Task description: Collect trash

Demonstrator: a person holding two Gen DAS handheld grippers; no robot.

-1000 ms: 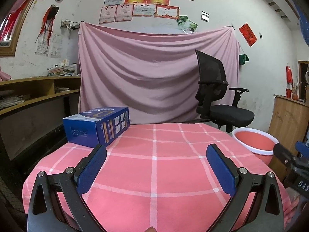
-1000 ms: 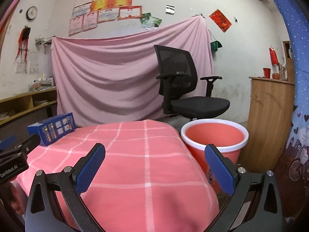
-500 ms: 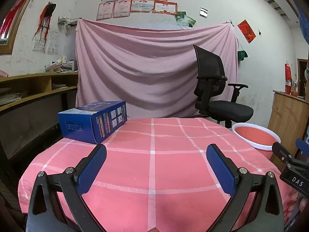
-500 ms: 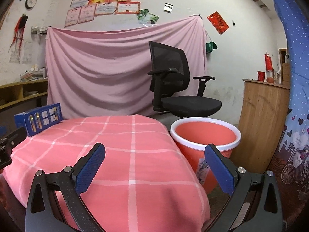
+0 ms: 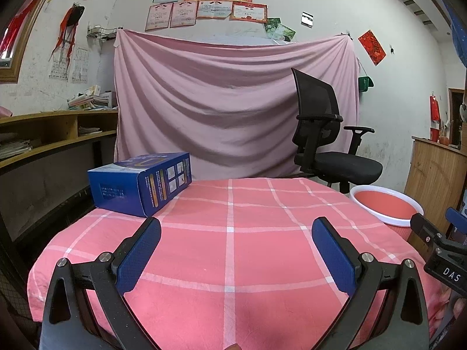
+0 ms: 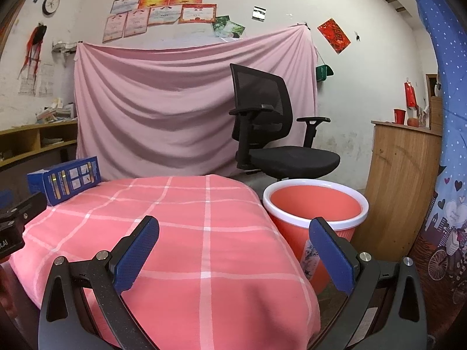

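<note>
The left claw (image 5: 236,227) is seen in the left wrist view with its blue-padded fingers spread wide apart, nothing held between them, poised over the near part of the counter draped in pink cloth with white checks (image 5: 230,250). The blue rectangular cardboard box (image 5: 140,183), taken to be the trash, lies on the counter's far left corner, at the frame's middle left, just beyond the left finger. Compared with a second ago, the box is shown larger and nearer the finger, so the claw has been brought closer; a grasp seems to be in preparation. The round salmon-red plastic bin with a white rim (image 5: 385,204) is seen at the right edge.

In the right wrist view, the right claw (image 6: 233,227) is likewise held wide apart and empty. The bin (image 6: 315,207) stands on the floor beside the counter's right edge, at the frame's middle right, and the box (image 6: 67,179) appears at middle left.
</note>
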